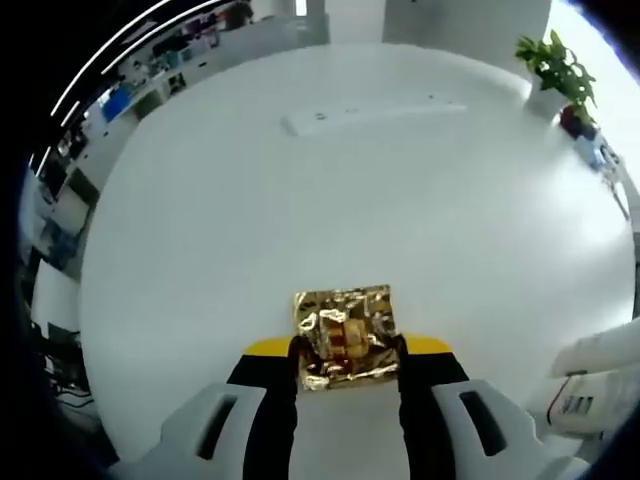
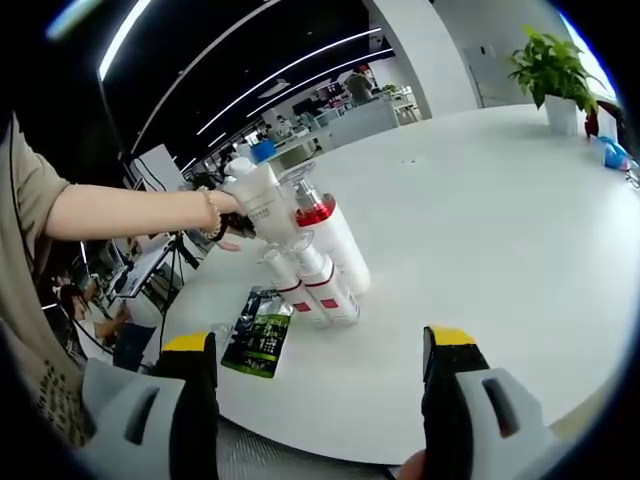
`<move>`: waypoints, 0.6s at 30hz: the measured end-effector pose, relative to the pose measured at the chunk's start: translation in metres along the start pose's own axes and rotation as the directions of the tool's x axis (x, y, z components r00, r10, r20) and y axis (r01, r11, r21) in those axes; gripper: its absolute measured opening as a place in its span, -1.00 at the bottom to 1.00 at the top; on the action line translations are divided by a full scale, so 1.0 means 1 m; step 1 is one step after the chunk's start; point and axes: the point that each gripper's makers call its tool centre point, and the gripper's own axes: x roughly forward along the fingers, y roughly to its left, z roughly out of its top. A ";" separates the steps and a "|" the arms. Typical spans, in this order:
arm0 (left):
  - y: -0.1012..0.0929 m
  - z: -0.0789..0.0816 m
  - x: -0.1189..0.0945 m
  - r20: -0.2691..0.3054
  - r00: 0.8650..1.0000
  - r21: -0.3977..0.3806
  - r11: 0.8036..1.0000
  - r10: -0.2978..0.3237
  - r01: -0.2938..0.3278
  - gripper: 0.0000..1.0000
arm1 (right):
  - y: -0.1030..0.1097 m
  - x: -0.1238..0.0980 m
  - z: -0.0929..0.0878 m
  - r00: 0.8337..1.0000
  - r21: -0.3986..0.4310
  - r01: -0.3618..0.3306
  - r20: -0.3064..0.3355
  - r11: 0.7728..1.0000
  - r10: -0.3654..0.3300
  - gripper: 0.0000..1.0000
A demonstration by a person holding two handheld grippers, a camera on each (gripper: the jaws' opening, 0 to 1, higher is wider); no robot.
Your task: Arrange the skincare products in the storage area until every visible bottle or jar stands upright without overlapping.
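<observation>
On the white table (image 1: 330, 200), my left gripper (image 1: 347, 365) pinches a gold foil sachet (image 1: 345, 335), probably to reposition it. My right gripper (image 2: 320, 375) gapes empty, facing the bottles (image 2: 315, 250) clustered upright beside a dark sachet (image 2: 260, 330).

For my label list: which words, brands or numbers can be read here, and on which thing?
None can be read.
Gold foil packet, in the left tool: only glare.
White bottles: red bands, print blurred.
Dark green packet: print too small.
White tube: dark print, blurred.
</observation>
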 end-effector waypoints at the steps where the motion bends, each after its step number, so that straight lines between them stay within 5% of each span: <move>1: 0.001 0.000 -0.001 0.002 1.000 0.004 1.000 -0.001 0.001 -0.29 | 0.000 0.000 0.000 1.000 0.000 0.000 0.000 1.000 0.000 0.70; 18: 0.009 -0.005 -0.028 -0.020 0.998 0.168 0.984 -0.051 0.054 -0.29 | 0.004 0.000 0.000 1.000 -0.026 -0.011 -0.004 1.000 0.011 0.70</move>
